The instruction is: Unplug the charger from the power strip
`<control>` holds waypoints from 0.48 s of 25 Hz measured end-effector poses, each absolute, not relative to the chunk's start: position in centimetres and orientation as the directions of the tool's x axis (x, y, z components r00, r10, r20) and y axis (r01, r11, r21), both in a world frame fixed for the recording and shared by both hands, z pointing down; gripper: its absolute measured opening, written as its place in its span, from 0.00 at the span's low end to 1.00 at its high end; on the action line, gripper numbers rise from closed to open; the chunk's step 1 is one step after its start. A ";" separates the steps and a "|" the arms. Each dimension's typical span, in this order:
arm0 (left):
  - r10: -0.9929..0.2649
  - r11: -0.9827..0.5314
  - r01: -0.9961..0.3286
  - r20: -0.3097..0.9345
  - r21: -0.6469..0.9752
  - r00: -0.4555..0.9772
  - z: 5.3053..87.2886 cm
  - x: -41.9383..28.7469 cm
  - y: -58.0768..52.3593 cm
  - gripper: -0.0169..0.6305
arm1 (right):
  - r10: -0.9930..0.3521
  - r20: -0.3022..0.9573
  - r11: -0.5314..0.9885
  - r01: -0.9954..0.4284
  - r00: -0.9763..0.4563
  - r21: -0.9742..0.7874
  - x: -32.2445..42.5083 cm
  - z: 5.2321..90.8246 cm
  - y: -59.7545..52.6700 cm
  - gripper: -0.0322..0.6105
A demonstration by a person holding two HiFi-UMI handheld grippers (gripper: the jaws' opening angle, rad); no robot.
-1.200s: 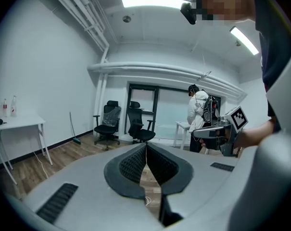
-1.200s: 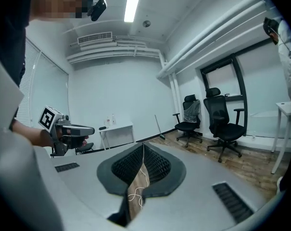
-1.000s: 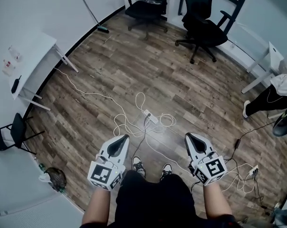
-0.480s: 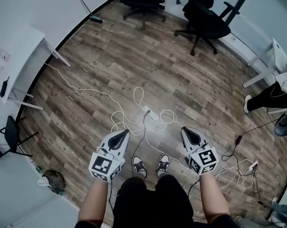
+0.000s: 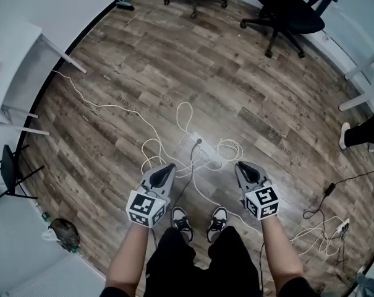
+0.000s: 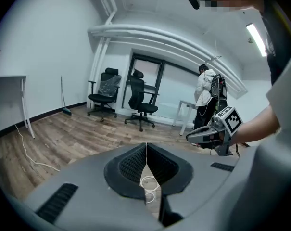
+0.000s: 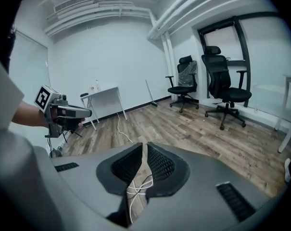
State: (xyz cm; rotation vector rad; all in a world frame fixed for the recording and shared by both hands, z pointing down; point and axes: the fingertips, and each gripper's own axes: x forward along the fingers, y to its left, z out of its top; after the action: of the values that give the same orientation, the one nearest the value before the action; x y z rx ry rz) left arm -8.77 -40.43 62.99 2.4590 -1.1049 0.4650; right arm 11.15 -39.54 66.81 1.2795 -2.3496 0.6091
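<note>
A white power strip [image 5: 206, 149] lies on the wood floor among loops of white cable [image 5: 154, 148]. A small dark charger plug [image 5: 198, 142] sits in its far end, and a thin black cord runs from it toward my feet. My left gripper [image 5: 170, 165] hangs above the floor just left of the strip, with its jaws together and empty [image 6: 146, 146]. My right gripper [image 5: 238, 164] is just right of the strip, also shut with nothing in it [image 7: 145, 144]. Neither one touches the strip or the charger.
Black office chairs [image 5: 287, 11] stand at the far end of the room. A white desk [image 5: 17, 48] and a folding chair [image 5: 2, 169] are on the left. A second power strip [image 5: 342, 226] with tangled cords lies at the lower right. Another person's leg [image 5: 360, 133] shows at the right edge.
Both grippers have dropped toward the floor and come closer to the power strip. The view has lowered with them, so the strip looks nearer. Both jaws stayed shut.
</note>
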 end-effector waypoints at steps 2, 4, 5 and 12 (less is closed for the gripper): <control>-0.618 -0.591 -0.771 0.480 0.238 0.622 67.9 -8.7 -41.1 0.06 | -0.669 0.552 0.474 -0.858 -0.498 -0.199 11.3 72.0 -40.3 0.09; -0.601 -0.595 -0.768 0.503 0.236 0.621 72.3 -8.6 -41.5 0.06 | -0.656 0.563 0.473 -0.855 -0.502 -0.211 11.0 76.2 -40.8 0.09; -0.594 -0.599 -0.766 0.511 0.234 0.621 74.4 -8.5 -41.8 0.06 | -0.649 0.567 0.478 -0.852 -0.508 -0.215 10.8 78.2 -41.1 0.09; -0.566 -0.636 -0.737 0.512 0.226 0.646 88.6 -6.2 -45.4 0.06 | -0.605 0.571 0.539 -0.813 -0.555 -0.219 9.4 92.8 -43.4 0.21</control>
State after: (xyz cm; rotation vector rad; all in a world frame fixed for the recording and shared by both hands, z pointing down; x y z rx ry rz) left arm -6.19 -45.42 88.60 2.4489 -1.0263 0.5585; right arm 9.39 -43.41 92.84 1.1542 -2.3496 0.6555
